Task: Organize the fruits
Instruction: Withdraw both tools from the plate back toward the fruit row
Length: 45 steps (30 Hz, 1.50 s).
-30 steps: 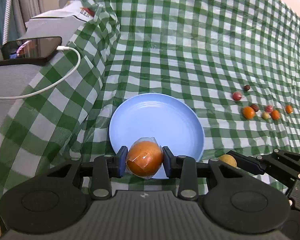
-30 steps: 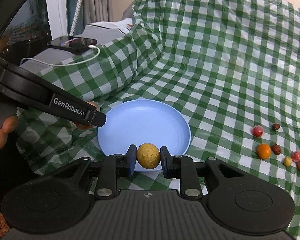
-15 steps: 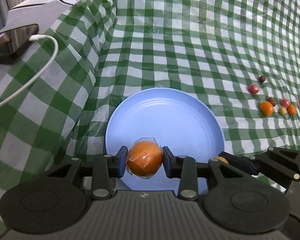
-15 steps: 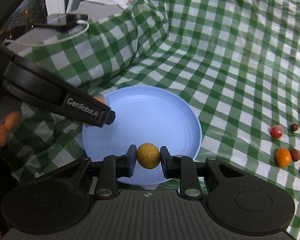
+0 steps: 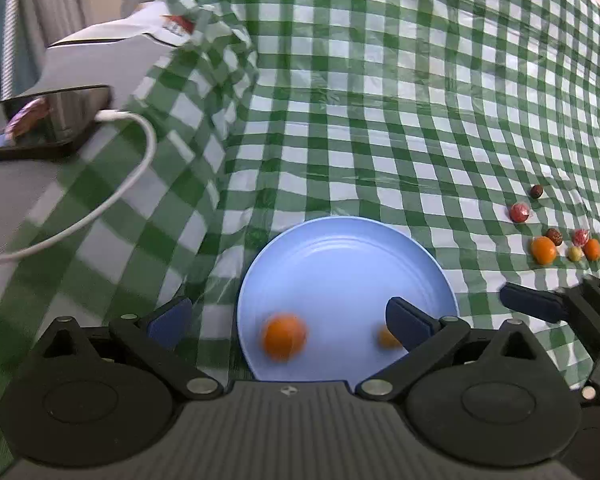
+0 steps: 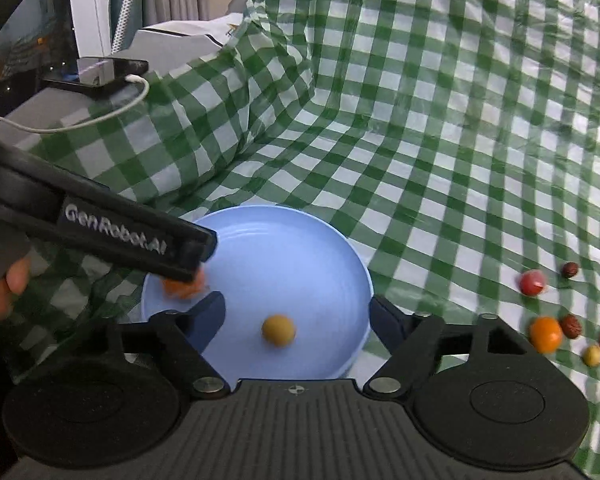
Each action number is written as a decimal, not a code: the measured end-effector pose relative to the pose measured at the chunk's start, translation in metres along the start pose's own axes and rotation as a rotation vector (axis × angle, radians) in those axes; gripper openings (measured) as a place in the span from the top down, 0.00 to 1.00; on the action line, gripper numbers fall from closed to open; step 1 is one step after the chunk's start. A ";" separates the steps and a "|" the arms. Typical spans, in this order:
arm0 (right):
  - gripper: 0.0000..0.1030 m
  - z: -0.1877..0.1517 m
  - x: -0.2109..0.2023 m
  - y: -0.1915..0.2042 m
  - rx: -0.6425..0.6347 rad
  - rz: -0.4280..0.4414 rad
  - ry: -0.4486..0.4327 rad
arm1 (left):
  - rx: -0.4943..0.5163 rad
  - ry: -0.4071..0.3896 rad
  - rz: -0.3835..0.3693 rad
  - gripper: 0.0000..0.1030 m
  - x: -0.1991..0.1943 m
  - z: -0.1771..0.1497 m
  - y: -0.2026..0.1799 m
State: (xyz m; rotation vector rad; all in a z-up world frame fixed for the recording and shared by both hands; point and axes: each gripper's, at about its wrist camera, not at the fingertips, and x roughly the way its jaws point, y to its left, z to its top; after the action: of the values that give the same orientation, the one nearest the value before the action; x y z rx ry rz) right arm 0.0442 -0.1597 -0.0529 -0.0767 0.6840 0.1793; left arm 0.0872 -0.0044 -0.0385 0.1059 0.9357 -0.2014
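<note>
Bare checked tablecloth (image 5: 380, 140) lay open beyond the blue plate (image 5: 340, 248). A cluster of small fruits (image 5: 556, 240) and a raised fold (image 6: 228, 92) flanked it.

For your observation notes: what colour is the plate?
Light blue plate, clearest in the right wrist view.

Both views are evenly and softly lit; no hard shadows are cast on the blue plate (image 5: 340, 264), only a faint sheen on its ridges. Mild glare is seen on the checked cloth (image 5: 380, 120) beyond the plate. The orange fruit (image 5: 283, 336) on the plate is smeared by motion blur, and the cloth to the plate's left is blurred too. Straight check lines are bent by fisheye distortion away from the plate, and the frame corners are darkened. The phone (image 5: 40, 120) screen carries a reflection.
</note>
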 end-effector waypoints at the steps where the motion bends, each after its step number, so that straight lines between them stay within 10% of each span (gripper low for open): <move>1: 0.15 -0.003 -0.007 0.000 0.003 -0.003 -0.001 | -0.013 0.000 -0.008 0.00 -0.008 -0.004 0.001; 13: 0.03 -0.046 -0.081 0.027 0.042 0.061 0.047 | -0.033 0.032 -0.032 0.00 -0.081 -0.070 -0.005; 45: 0.01 -0.054 -0.128 0.029 0.055 -0.002 -0.080 | 0.027 -0.087 -0.022 0.00 -0.128 -0.080 -0.023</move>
State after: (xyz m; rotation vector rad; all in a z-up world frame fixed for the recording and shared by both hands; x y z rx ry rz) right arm -0.0918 -0.1556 -0.0140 -0.0177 0.6085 0.1604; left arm -0.0547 0.0032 0.0179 0.1107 0.8484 -0.2371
